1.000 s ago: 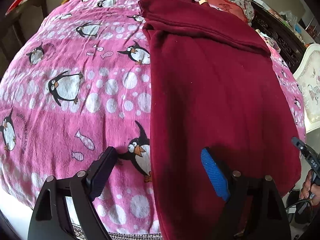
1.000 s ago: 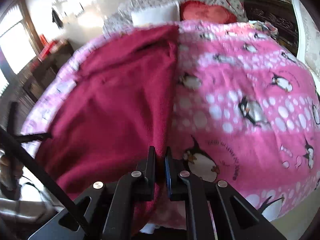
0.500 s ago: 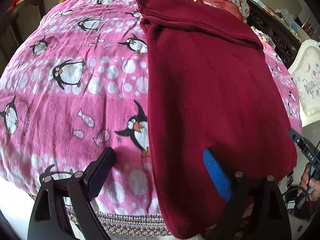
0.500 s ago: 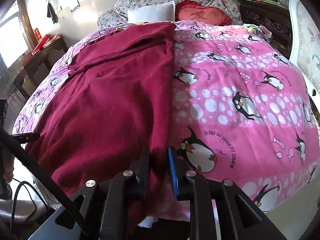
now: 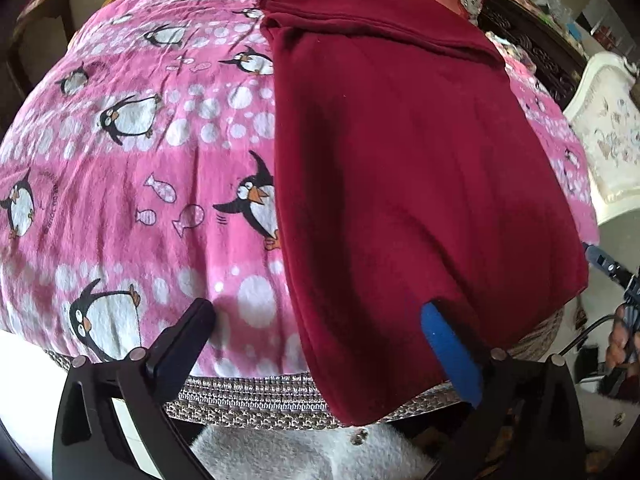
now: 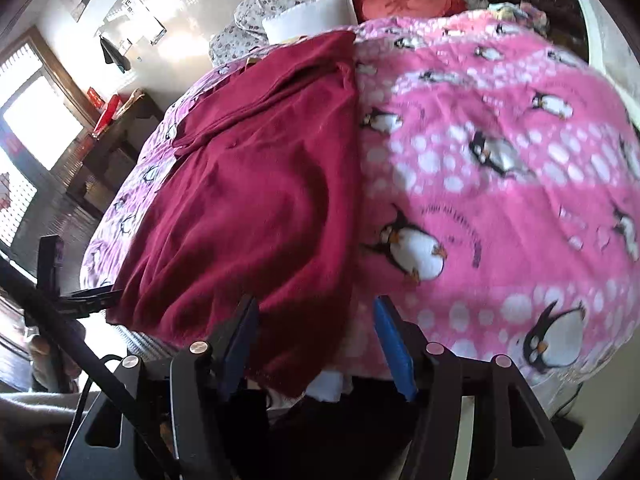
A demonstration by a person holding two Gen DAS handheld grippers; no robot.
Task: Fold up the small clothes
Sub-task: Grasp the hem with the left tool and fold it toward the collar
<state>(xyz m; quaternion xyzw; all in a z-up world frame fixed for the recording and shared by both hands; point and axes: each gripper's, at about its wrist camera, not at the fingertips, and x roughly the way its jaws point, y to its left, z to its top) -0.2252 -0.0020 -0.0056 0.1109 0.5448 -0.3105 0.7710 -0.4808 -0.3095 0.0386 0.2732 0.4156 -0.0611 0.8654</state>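
Note:
A dark red garment [image 5: 400, 152] lies flat on the pink penguin blanket [image 5: 140, 160], and its near hem hangs over the bed's edge. My left gripper [image 5: 320, 340] hovers at that hem with its jaws opening wide. The garment's near left corner sits between them, touching neither the black finger [image 5: 188, 336] nor the blue pad [image 5: 448, 352]. In the right wrist view the garment [image 6: 260, 200] fills the left half of the bed. My right gripper [image 6: 316, 340] is opening, and the hem's right corner hangs loose between its blue pads [image 6: 394, 348].
A white pillow [image 6: 312, 16] and a red cushion [image 6: 404, 0] lie at the bed's head. Dark wooden furniture [image 5: 532, 48] and a white upholstered piece [image 5: 608, 120] stand to the right. A woven mat edge [image 5: 248, 396] shows under the blanket. A low dark cabinet [image 6: 116, 140] stands by the window.
My right gripper was shut on the garment's hem and has parted its jaws, letting the cloth go. Both grippers have drawn back toward the bed's foot. The left jaws have widened.

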